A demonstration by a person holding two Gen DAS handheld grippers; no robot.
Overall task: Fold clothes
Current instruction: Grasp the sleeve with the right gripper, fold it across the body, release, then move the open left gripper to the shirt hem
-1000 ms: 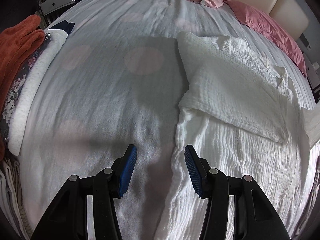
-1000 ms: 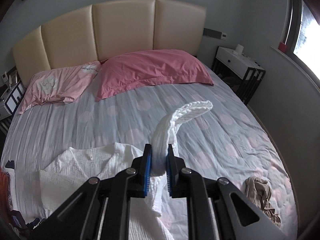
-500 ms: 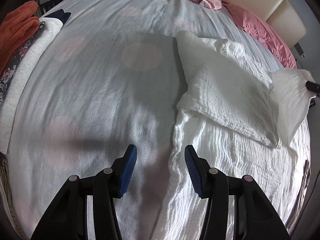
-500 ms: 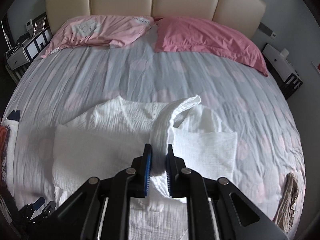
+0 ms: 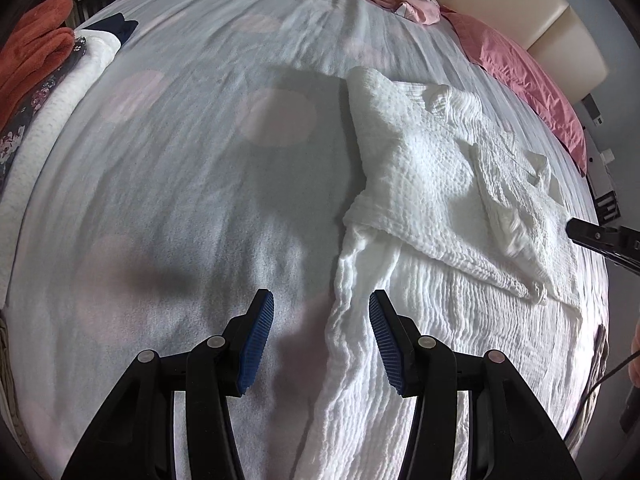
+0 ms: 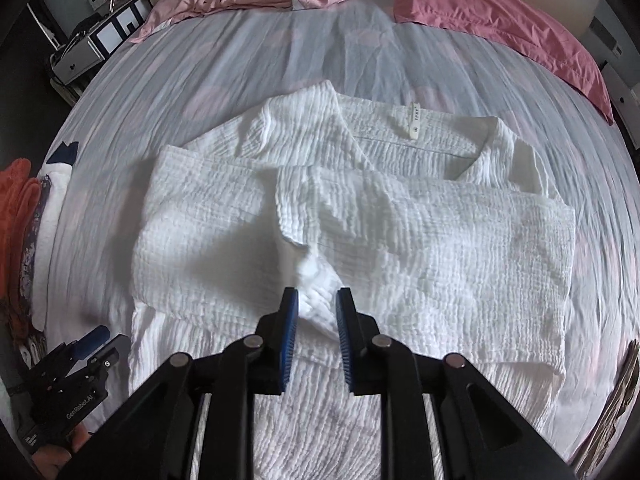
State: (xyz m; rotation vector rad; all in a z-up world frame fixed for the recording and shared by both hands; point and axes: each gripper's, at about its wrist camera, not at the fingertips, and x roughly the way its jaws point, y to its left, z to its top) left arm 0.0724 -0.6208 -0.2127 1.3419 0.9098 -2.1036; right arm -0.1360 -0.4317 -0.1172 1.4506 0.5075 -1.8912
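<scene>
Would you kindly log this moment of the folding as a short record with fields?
surface: bed with grey spotted sheet
garment: white shirt, spread flat, collar toward the pillows
sleeves: both folded across the body
left tool: open, holding nothing, over the shirt's left edge
right tool: cuff of the right sleeve between its fingers, jaws slightly apart; grip cannot be told
pile: folded clothes at the bed's left edge
stage: sleeves in, body not yet folded
</scene>
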